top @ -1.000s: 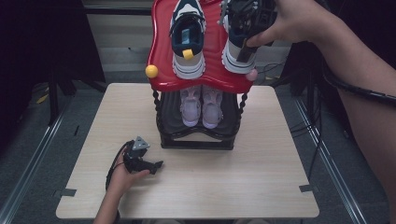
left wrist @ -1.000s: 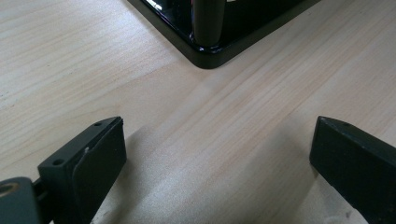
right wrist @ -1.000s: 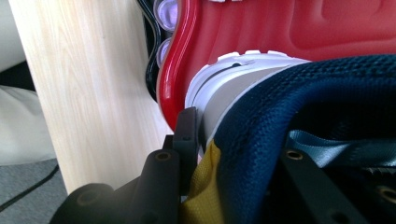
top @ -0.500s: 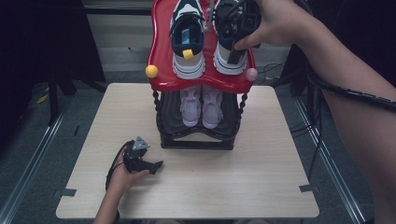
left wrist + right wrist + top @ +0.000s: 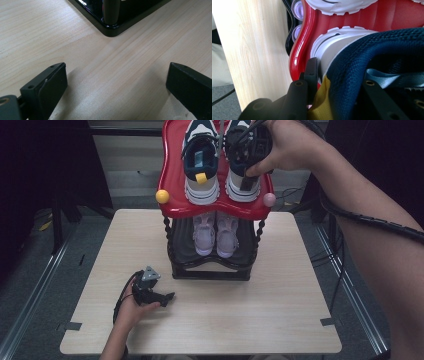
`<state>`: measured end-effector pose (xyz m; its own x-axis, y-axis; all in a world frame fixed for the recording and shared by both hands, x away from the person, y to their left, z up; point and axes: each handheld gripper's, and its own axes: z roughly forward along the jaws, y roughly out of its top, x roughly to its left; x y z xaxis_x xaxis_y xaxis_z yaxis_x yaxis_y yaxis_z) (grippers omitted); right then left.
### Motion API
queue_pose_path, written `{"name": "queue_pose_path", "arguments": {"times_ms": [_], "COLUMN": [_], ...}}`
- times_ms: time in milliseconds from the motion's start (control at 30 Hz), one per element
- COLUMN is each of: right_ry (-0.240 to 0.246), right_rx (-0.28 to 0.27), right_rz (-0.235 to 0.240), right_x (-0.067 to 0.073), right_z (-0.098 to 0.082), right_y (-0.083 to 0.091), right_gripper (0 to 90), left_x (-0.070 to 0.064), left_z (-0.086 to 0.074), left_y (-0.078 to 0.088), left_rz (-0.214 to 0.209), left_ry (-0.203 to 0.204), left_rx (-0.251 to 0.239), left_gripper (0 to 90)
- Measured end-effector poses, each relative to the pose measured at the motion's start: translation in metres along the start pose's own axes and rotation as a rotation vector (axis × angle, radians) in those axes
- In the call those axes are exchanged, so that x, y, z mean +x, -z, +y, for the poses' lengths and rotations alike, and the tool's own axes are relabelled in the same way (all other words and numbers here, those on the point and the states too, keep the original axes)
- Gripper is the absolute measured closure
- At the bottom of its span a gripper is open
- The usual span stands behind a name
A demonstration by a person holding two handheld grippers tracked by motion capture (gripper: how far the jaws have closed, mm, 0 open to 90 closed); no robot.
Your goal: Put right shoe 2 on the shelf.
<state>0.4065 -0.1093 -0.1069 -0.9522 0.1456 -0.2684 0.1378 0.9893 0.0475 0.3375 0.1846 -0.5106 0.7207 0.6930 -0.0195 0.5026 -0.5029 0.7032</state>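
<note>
Navy sneaker [image 5: 243, 167] now beside its mate [image 5: 201, 167]

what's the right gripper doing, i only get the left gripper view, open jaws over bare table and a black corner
observer: The right gripper is up at the red top shelf, jaws shut on the heel of a navy sneaker.
operator: any other shoe up there
observer: Yes, a second navy sneaker sits beside it on that shelf, with a yellow tab at its heel.
operator: and lower down
observer: A pale lilac pair stands on the rack's lower shelf, toes toward the person.
</note>
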Motion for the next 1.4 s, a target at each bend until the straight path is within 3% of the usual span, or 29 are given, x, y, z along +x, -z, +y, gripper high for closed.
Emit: {"name": "queue_pose_path", "arguments": {"times_ms": [567,1233,1300,1400], "right_ry": [0.036,0.017,0.007,-0.028], "right_rx": [0.006,-0.011,-0.020,-0.046], "right_rz": [0.000,0.002,-0.005,-0.006], "right_x": [0.000,0.003,0.002,0.002], "right_z": [0.007,0.010,0.009,0.006], "right_y": [-0.004,-0.007,-0.007,-0.005], "right_gripper": [70.5,70.9,68.2,53.8], "left_x": [0.000,0.000,0.000,0.000], "left_z": [0.000,0.000,0.000,0.000], "left_y": [0.000,0.000,0.000,0.000], "left_rz": [0.000,0.001,0.002,0.000], "left_ry": [0.000,0.000,-0.001,0.000], "left_rx": [0.000,0.000,-0.001,0.000], "left_gripper": [3.2,3.2,3.2,3.2]}}
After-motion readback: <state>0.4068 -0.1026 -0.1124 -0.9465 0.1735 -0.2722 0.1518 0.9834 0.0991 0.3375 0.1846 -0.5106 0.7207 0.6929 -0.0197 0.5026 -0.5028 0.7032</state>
